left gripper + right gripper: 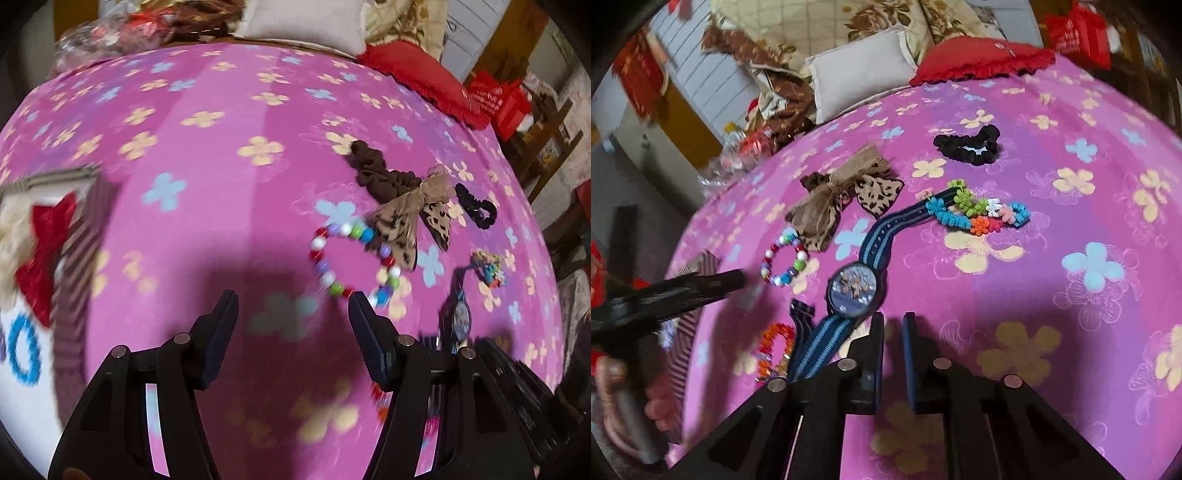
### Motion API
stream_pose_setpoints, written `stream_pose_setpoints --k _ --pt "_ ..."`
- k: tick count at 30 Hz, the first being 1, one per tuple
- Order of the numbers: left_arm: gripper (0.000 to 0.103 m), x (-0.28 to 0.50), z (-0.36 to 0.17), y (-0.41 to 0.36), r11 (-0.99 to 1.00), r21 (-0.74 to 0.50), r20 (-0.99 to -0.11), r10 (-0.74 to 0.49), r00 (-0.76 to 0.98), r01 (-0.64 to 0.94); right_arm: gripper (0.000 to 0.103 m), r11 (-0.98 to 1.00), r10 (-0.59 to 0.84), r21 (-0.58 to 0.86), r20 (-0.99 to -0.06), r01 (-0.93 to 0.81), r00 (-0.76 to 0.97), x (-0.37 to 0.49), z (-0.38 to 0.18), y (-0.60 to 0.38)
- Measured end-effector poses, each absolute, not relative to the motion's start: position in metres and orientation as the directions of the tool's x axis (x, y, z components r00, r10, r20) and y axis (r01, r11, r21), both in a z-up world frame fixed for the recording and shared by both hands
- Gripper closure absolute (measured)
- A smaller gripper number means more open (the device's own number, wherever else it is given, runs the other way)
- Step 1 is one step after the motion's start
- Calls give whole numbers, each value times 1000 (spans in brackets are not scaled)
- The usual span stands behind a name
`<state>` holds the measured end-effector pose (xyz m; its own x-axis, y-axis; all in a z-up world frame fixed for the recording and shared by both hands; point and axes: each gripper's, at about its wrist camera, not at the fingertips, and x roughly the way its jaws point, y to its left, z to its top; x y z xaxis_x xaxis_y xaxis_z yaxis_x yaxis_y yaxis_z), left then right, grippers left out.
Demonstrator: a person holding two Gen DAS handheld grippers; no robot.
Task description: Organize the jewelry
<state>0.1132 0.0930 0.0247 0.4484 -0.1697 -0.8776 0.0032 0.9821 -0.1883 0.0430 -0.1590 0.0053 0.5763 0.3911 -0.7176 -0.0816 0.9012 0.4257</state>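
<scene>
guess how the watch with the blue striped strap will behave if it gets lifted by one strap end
The watch would probably flop: its fabric strap already bends across the bedspread. The round case looks like the heaviest part, so it would likely dangle. The woven strap should grip well.

Right-wrist view, all flat on bedspread: blue striped-strap watch (852, 286) centre, face up. Multicolour bead bracelet (785, 262) at its 9 o'clock, leopard bow (842, 199) at 12, colourful small hair ties (979, 212) at 2, black scrunchie (967, 144) beyond them.

On the bedspread (1071, 206), the watch (854, 284) lies between the bead bracelet (785, 263) and hair ties (979, 212), the scrunchie (967, 144) nearer the pillow-side edge.
</scene>
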Motion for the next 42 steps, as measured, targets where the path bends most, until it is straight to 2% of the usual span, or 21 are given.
stream_pose_setpoints --k 3,5,6,7,8,9,15,22,30,35,42 --pt "41 132 16 75 988 -149 -892 -147 428 28 83 894 408 438 -706 -96 579 43 6 -160" --pt "41 139 14 66 993 -111 -893 -120 433 46 72 894 406 438 -700 -94 588 41 6 -161" --pt "46 141 14 63 994 -95 -893 -107 437 49 72 891 408 443 -695 -94 591 41 6 -162" --pt "70 141 15 61 995 -83 -892 -96 443 48 72 888 414 451 -691 -94 593 40 7 -162" --pt "88 140 15 60 997 -64 -893 -78 444 46 72 886 416 454 -688 -94 594 40 7 -163" --pt "95 139 15 60 997 -60 -894 -77 440 53 72 885 416 455 -687 -94 595 40 7 -163" --pt "95 109 19 72 990 -117 -892 -138 430 74 72 884 422 455 -688 -102 590 37 5 -162" --pt "95 27 31 108 983 -163 -860 -183 477 83 72 884 432 454 -693 -117 576 26 8 -153" --pt "95 -33 26 123 973 -195 -822 -231 520 123 72 880 474 380 -674 -285 567 -5 43 -100" --pt "95 -41 11 135 962 -246 -818 -270 508 116 72 871 461 284 -752 -400 471 1 41 -44" --pt "95 -49 8 151 945 -302 -794 -324 515 129 72 928 290 138 -850 -346 440 35 14 -13"
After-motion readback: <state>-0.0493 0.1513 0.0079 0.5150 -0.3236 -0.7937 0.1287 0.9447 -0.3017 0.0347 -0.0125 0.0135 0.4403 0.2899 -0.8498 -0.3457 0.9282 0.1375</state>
